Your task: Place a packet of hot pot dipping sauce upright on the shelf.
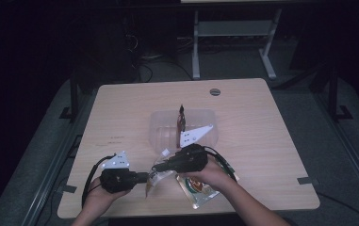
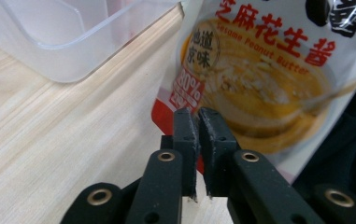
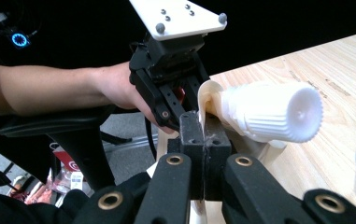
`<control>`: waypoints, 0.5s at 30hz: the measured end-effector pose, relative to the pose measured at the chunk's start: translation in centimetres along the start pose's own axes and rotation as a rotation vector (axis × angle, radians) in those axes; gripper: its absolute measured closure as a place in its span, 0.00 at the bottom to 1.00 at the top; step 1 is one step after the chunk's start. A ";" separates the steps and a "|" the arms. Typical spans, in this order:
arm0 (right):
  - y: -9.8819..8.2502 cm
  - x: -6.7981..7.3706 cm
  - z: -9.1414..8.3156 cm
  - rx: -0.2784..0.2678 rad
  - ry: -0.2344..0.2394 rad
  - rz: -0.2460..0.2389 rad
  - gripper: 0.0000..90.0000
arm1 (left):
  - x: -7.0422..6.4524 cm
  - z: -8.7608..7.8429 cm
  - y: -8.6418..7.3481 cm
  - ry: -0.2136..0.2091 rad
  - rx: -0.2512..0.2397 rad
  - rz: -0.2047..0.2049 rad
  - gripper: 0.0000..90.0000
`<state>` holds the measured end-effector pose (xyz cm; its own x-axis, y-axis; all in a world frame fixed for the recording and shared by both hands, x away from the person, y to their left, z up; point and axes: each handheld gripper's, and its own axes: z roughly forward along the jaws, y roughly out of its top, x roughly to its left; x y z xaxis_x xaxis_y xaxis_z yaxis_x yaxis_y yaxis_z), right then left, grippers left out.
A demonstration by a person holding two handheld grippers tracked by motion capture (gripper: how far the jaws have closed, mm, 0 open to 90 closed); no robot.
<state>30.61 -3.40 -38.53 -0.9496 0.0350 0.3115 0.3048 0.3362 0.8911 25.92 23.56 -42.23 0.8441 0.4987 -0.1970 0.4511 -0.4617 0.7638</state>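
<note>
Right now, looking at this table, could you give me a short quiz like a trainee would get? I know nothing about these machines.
1. Pick one: what is the right gripper pinching?
A. a spoon
B. the edge of the pouch, beside its white cap
C. a loose cable
2. True or false: the clear container stands on the table, beyond both grippers in the high view.
3. In a few words: what English words are printed on the pouch?

Key:
1. B
2. True
3. Sesame Peanut Butter
</note>
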 end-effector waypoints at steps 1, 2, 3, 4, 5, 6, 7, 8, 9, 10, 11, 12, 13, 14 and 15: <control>0.0 0.1 -0.1 0.005 -0.002 -0.001 1.00 | 0.0 -0.1 -0.1 0.002 -0.002 0.000 0.92; 0.0 0.1 -0.2 0.009 -0.005 -0.004 1.00 | 0.1 -0.3 -0.1 0.003 -0.005 -0.002 0.91; 0.0 0.2 -0.3 0.007 -0.007 -0.007 1.00 | 0.1 -0.4 -0.1 0.002 -0.008 0.000 0.89; 0.0 0.2 -0.4 0.007 -0.008 -0.012 1.00 | 0.1 -0.5 -0.2 0.002 -0.012 -0.004 0.87; 0.0 0.2 -0.5 0.011 -0.014 -0.013 1.00 | 0.2 -0.7 -0.3 0.004 -0.011 0.001 0.85; 0.0 0.2 -0.7 0.009 -0.016 -0.015 1.00 | 0.2 -0.8 -0.4 0.001 -0.013 -0.004 0.82; 0.0 0.2 -0.9 0.005 -0.017 -0.014 1.00 | 0.2 -0.9 -0.5 0.003 -0.015 0.000 0.80; -0.1 0.2 -1.1 -0.004 -0.019 -0.011 1.00 | 0.3 -1.2 -0.6 0.001 -0.017 0.007 0.78; -0.1 0.2 -1.4 -0.004 -0.021 -0.009 1.00 | 0.3 -1.3 -0.7 -0.005 -0.013 0.006 0.75; -0.1 0.1 -1.6 -0.011 -0.025 -0.015 1.00 | 0.3 -1.4 -0.8 -0.010 -0.012 0.009 0.73; -0.1 0.1 -1.9 -0.012 -0.029 -0.009 1.00 | 0.3 -1.6 -0.9 -0.007 -0.005 0.011 0.70; -0.1 0.1 -2.1 -0.016 -0.031 -0.008 1.00 | 0.4 -1.6 -1.0 -0.009 0.001 0.015 0.68; -0.2 0.1 -2.4 -0.021 -0.039 -0.004 1.00 | 0.4 -1.7 -1.2 -0.012 0.014 0.016 0.65; -0.2 0.1 -2.7 -0.026 -0.040 -0.002 1.00 | 0.5 -1.7 -1.3 -0.012 0.022 0.019 0.64; -0.2 0.1 -3.0 -0.027 -0.046 -0.003 1.00 | 0.6 -1.7 -1.3 -0.011 0.033 0.026 0.62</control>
<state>30.68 -6.24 -37.70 -0.9528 0.0772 0.2936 0.3028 0.3111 0.9008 25.35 25.75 -42.29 0.8584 0.4785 -0.1846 0.4385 -0.4982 0.7480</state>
